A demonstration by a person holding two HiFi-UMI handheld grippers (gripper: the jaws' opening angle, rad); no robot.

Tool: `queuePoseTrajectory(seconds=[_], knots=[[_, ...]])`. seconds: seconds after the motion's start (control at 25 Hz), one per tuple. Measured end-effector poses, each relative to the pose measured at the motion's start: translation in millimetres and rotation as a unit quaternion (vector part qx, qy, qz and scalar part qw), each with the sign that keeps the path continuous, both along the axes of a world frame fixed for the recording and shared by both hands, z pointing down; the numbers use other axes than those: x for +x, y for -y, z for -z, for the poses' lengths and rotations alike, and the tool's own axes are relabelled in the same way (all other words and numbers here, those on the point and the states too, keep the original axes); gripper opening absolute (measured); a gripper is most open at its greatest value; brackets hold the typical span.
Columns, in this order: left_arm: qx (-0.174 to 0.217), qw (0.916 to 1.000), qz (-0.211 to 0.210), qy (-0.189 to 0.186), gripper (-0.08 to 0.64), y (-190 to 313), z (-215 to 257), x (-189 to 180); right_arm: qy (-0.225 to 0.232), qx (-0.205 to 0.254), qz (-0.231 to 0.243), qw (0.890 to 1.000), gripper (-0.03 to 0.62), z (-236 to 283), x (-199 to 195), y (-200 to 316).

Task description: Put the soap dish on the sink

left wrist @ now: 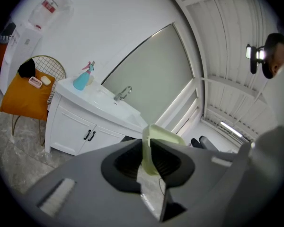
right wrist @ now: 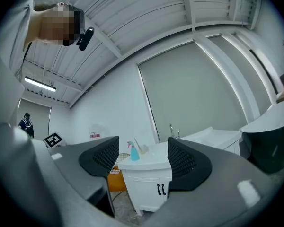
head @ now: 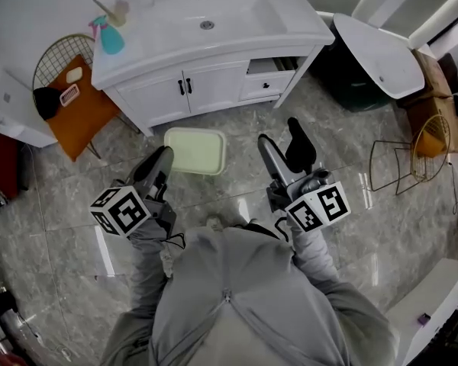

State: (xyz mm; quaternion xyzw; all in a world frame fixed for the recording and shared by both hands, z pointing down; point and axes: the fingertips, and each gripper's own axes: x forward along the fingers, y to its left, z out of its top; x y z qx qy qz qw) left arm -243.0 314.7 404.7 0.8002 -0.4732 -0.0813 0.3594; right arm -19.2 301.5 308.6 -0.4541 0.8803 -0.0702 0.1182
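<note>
A pale green soap dish (head: 195, 150) hangs above the tiled floor, in front of the white sink cabinet. My left gripper (head: 166, 158) is shut on its left rim; in the left gripper view the soap dish (left wrist: 157, 143) stands edge-on between the jaws of the left gripper (left wrist: 146, 157). The white sink (head: 206, 23) with its basin and faucet (left wrist: 122, 93) lies ahead. My right gripper (head: 284, 143) is open and holds nothing. In the right gripper view the right gripper (right wrist: 143, 157) frames the sink (right wrist: 154, 161).
A blue spray bottle (head: 109, 36) stands on the sink's left corner. An orange-cushioned wire chair (head: 74, 97) with small items is at the left. A dark bin with a white lid (head: 374, 56) and wire racks (head: 412, 155) stand at the right. One drawer (head: 271, 71) is ajar.
</note>
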Motion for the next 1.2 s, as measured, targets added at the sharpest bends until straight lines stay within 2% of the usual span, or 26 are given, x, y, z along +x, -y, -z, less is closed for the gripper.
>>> queuePoseTrajectory(seconds=[0.24,0.52,1.2], knots=[[-0.001,0.9999,-0.016,0.002,0.114,27.4,-0.1,-8.4,-0.001,-0.006,-0.028,1.0,0.302,-3.0,-0.5,17.9],[-0.001,0.9995,-0.03,0.005,0.114,74.1,-2.5,9.3,0.0,-0.008,-0.046,0.999,0.302,-5.4,17.5,59.8],[0.011,0.9998,-0.005,0.015,0.114,244.7,14.5,94.2,0.016,-0.009,-0.003,1.0,0.302,-0.9,94.1,234.3]])
